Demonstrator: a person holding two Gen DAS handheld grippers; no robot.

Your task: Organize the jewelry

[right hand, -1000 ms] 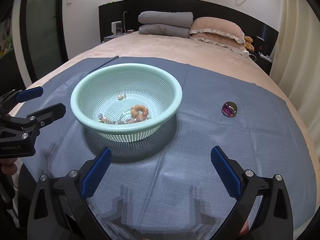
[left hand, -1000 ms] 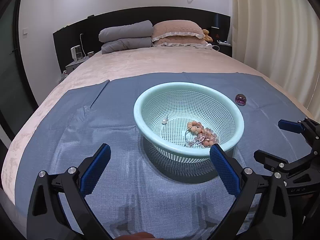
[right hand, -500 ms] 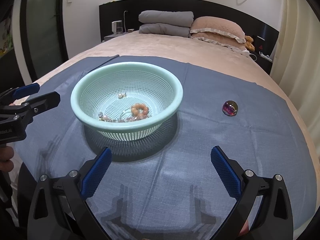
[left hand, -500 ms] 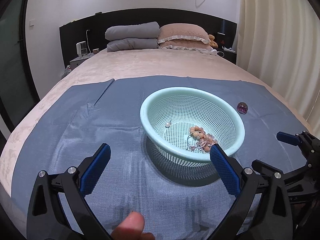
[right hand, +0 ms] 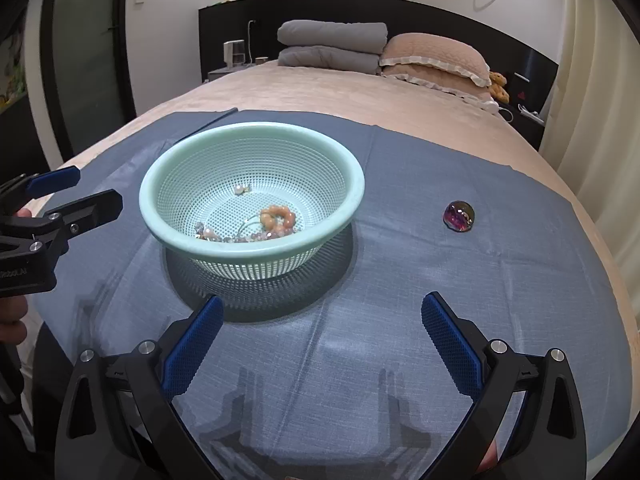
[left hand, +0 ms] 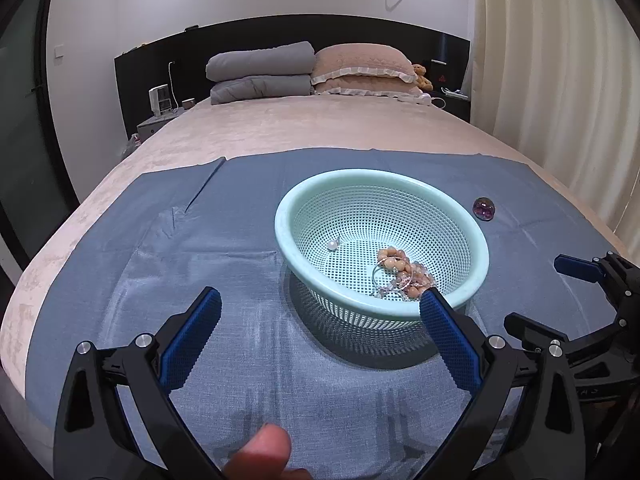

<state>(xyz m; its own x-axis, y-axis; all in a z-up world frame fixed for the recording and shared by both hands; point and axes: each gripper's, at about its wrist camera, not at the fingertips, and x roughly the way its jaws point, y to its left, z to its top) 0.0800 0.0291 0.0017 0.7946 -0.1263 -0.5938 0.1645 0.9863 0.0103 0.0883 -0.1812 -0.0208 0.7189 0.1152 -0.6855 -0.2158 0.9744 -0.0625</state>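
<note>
Both grippers hover low over the blue cloth (right hand: 400, 280) spread across the foot of the bed, and neither has anything in it: the left gripper (left hand: 316, 320) and the right gripper (right hand: 320, 320) each stand with their blue pads spread wide. The mint-green basket (right hand: 352, 188) sits on the cloth in front of them, already holding a tangle of beaded bracelets (right hand: 276, 218) and what looks like a single pearl piece (left hand: 333, 245), though it's too small to be sure. One item is left out, a purple gem-like bauble (right hand: 459, 216) lying well apart from the basket on its right. I'd judge this the gap between pickups, with the right gripper better placed to reach across, close gently on that slippery rounded piece and carry it over the rim
</note>
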